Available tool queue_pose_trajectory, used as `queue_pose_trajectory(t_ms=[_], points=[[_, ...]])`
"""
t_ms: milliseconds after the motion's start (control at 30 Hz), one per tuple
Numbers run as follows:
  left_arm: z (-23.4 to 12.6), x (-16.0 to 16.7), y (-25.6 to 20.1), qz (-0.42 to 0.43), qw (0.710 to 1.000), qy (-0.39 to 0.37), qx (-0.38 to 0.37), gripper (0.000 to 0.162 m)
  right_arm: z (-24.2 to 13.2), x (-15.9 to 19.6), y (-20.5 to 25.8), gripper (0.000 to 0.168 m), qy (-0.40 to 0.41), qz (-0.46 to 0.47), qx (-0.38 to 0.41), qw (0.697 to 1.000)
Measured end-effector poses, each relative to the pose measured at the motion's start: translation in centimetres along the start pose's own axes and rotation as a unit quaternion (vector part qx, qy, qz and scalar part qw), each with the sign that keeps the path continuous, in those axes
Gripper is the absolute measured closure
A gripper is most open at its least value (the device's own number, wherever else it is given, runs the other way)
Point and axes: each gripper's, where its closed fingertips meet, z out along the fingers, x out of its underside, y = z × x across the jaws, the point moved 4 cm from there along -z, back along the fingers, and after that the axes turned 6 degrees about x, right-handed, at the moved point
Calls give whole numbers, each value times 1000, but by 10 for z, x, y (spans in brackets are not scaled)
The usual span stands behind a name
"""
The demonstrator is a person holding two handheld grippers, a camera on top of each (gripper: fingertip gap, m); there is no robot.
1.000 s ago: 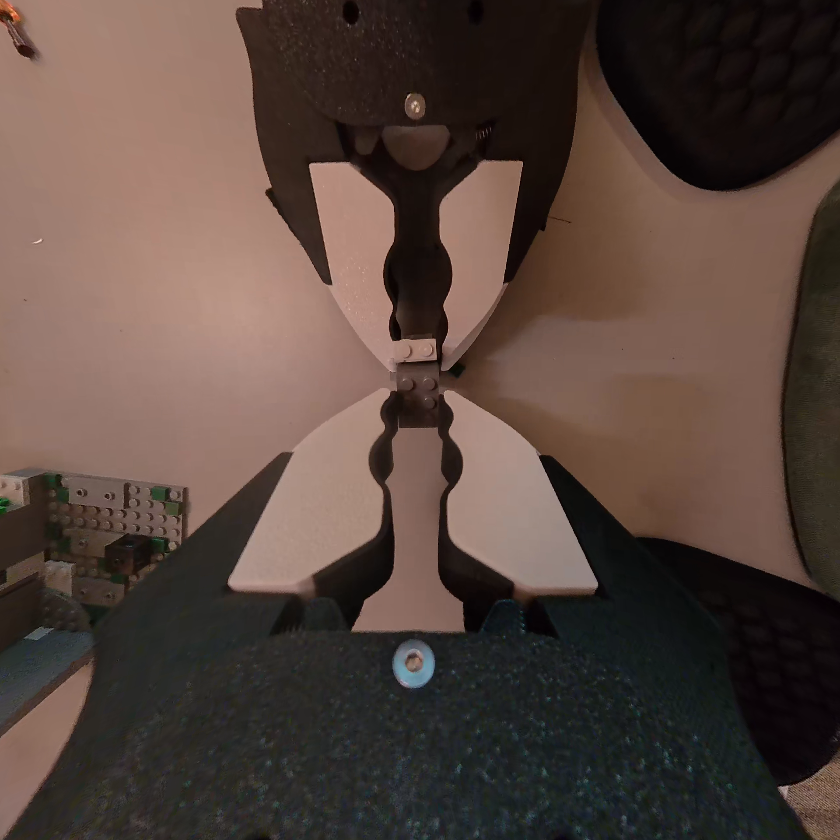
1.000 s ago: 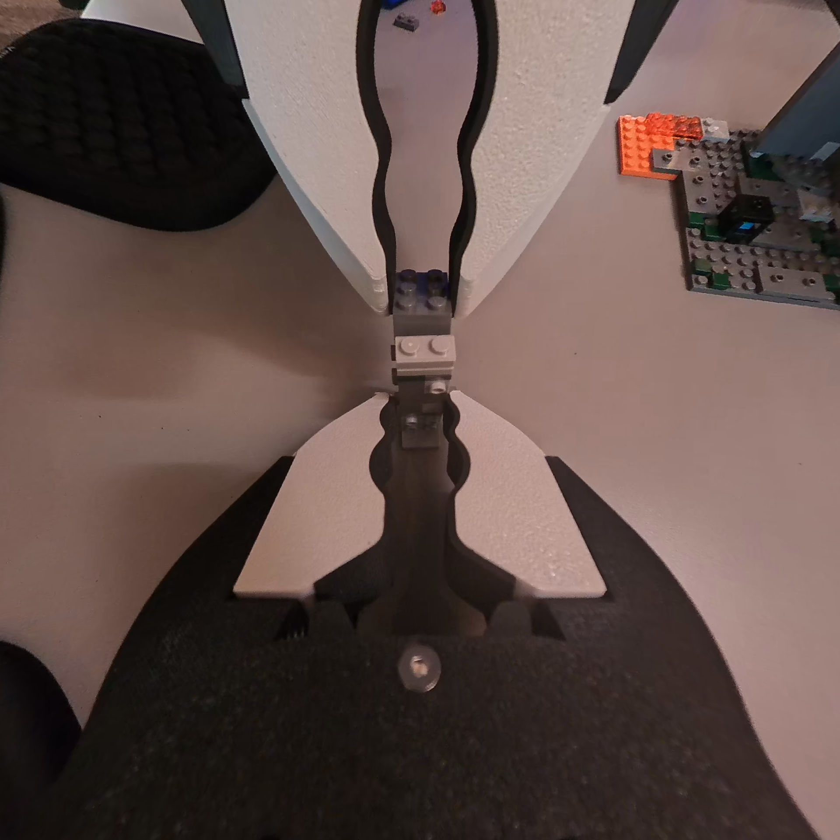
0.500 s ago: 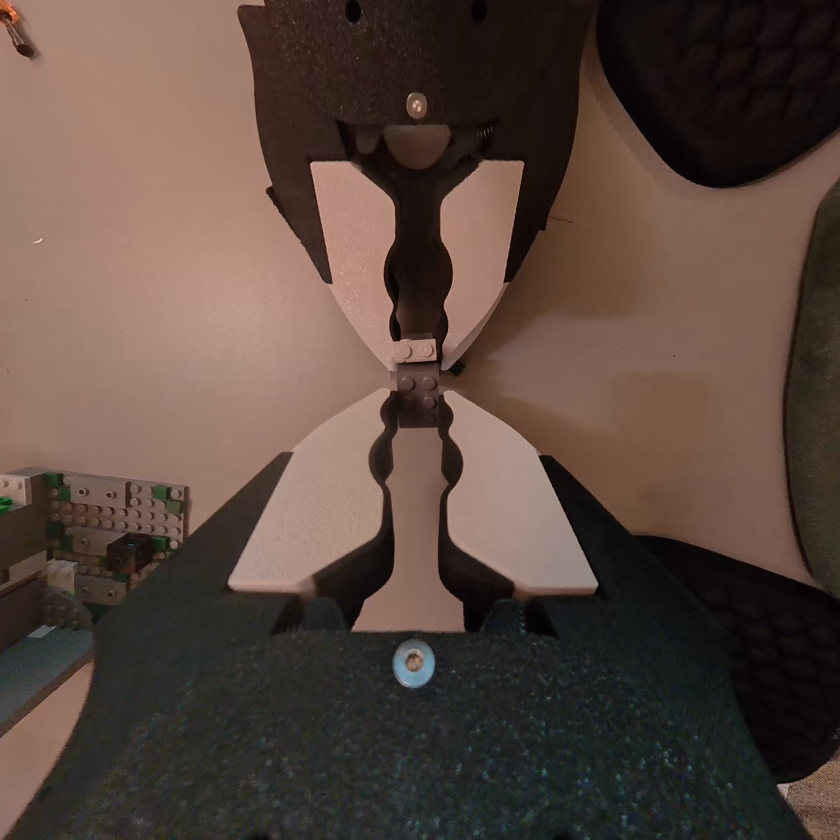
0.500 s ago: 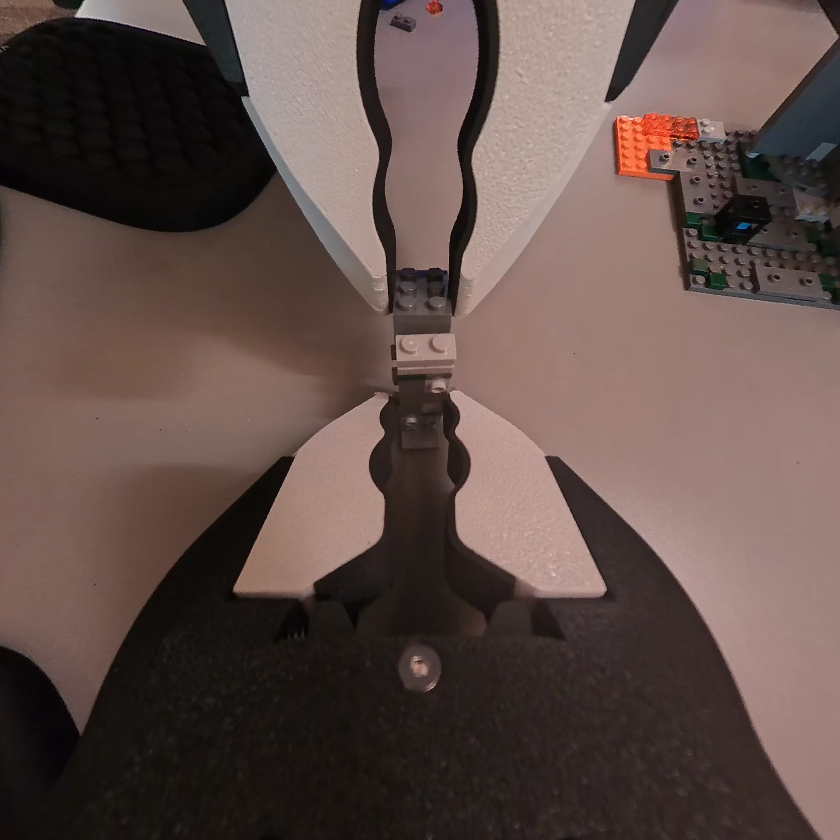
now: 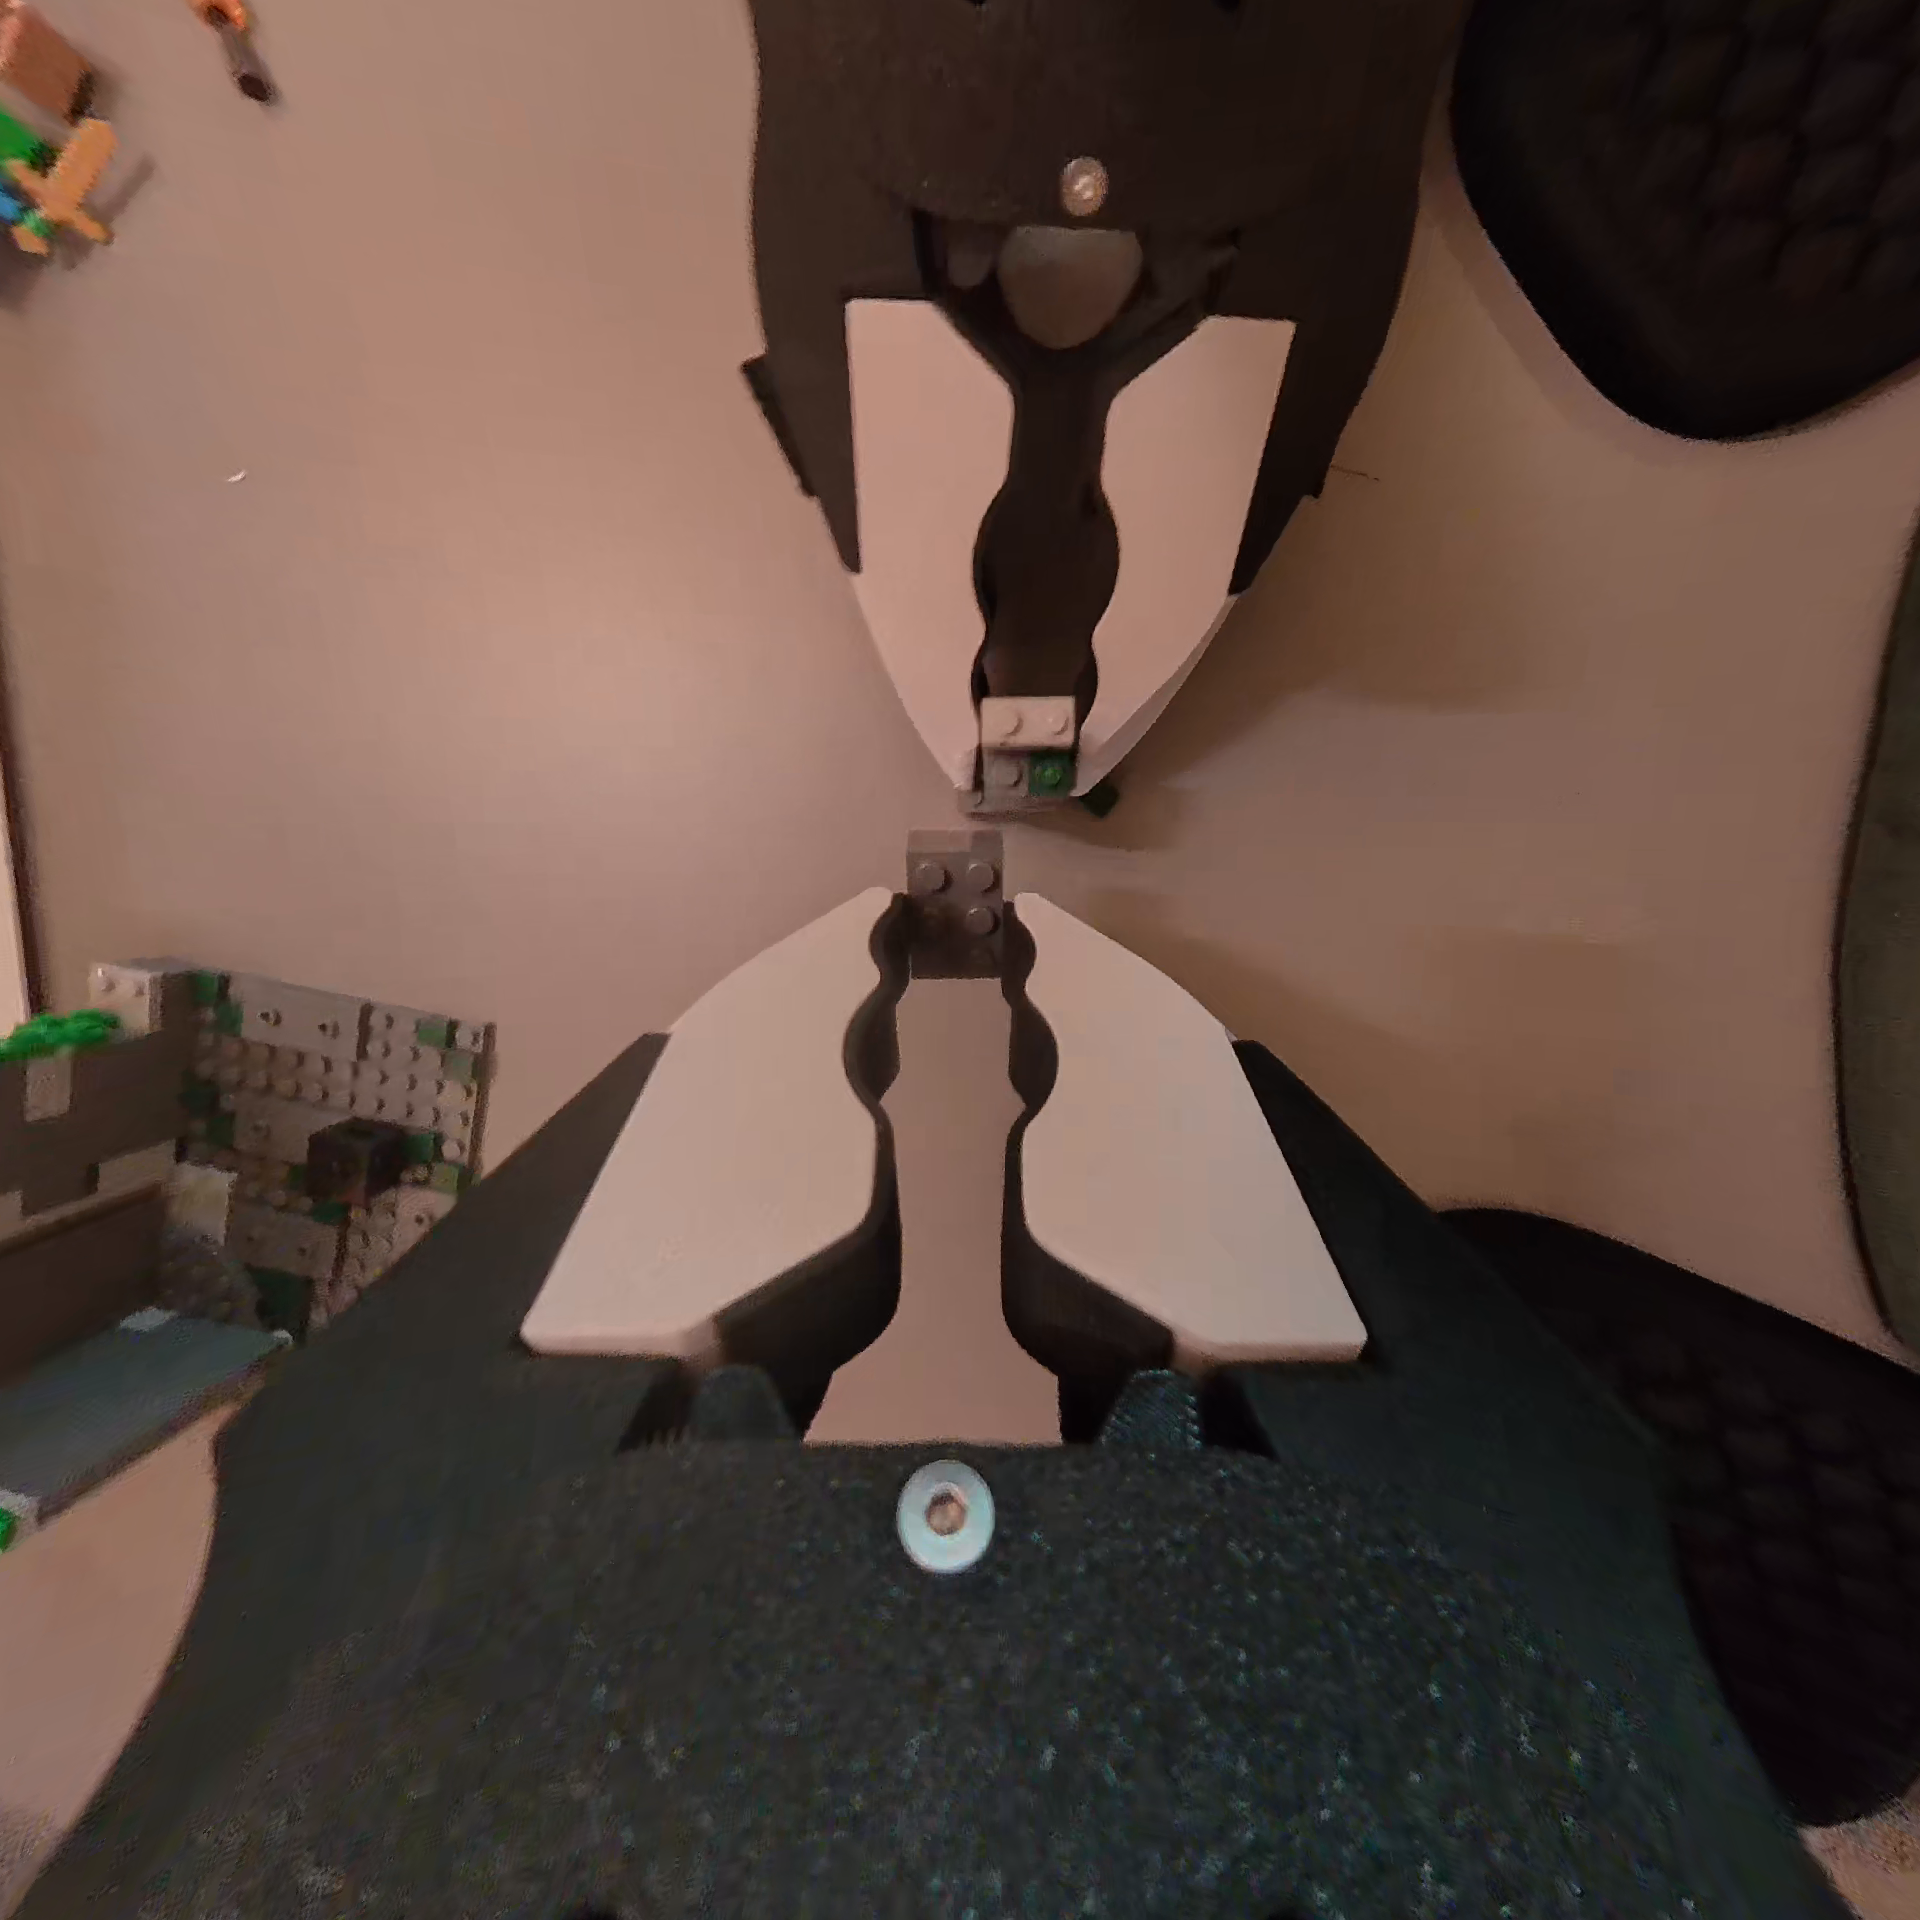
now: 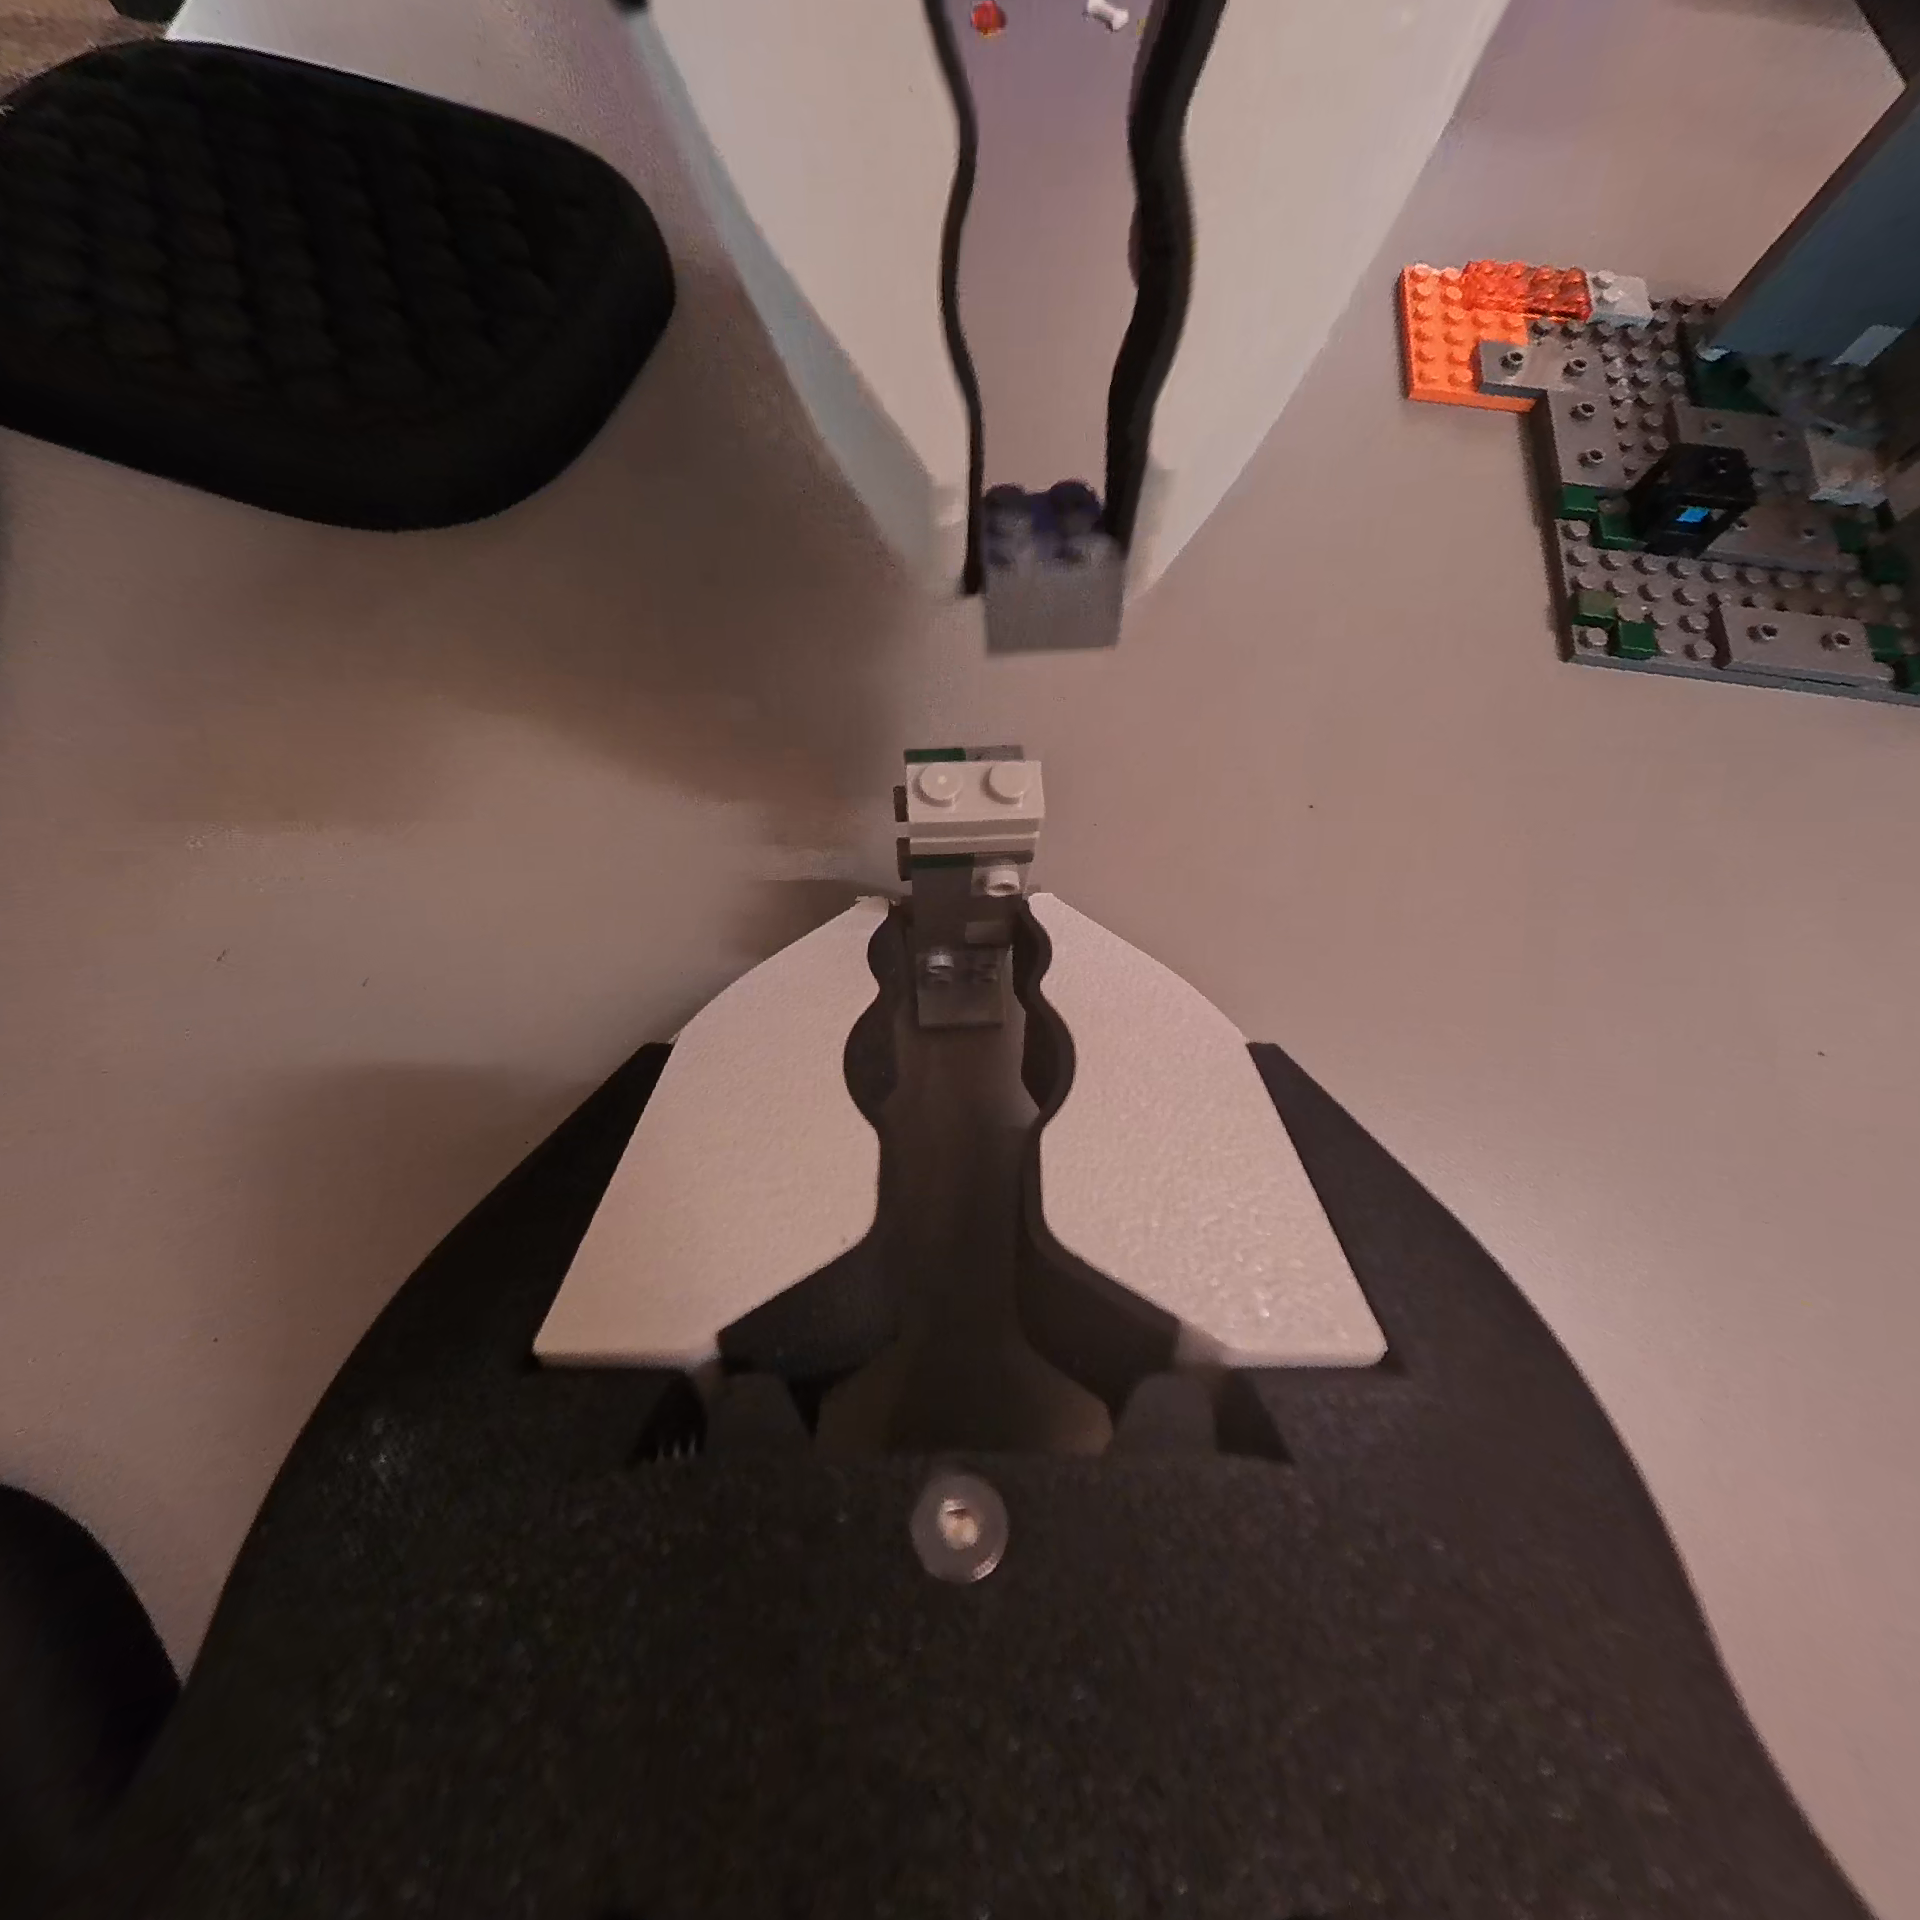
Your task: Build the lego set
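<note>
While the left gripper (image 5: pixel 956 904) clamps a dark brick (image 5: pixel 956 902) and the right gripper (image 6: pixel 961 902) a stack (image 6: pixel 968 831), realign at 12 o'clock, then press together.

Gripper bodies (image 5: pixel 935 1662): black, rough grainy matt. Fingers (image 5: pixel 727 1195): white matt, fine-textured. Screw (image 5: pixel 945 1527): shiny metal. Bricks (image 6: pixel 971 800): smooth plastic.
</note>
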Motion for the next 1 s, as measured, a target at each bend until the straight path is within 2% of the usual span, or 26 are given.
queue_pose_trajectory(t_ms=[367,467,600,700,867,1000], points=[[19,48,0,-74,997,-25,-1,146,2,-1,-8,149,5,11,24,1000],[25,51,1,-84,996,-35,-2,146,3,0,-18,149,23,41,76,996],[29,52,3,-90,995,-40,-4,146,3,3,-28,146,55,136,154,977],[30,53,4,-91,995,-42,-6,146,-1,-4,-19,127,38,149,145,977],[30,55,4,-95,994,-50,-8,146,-18,-8,-27,128,19,124,137,983],[31,55,7,-98,993,-57,-13,146,-17,-3,-44,129,16,145,123,982]])
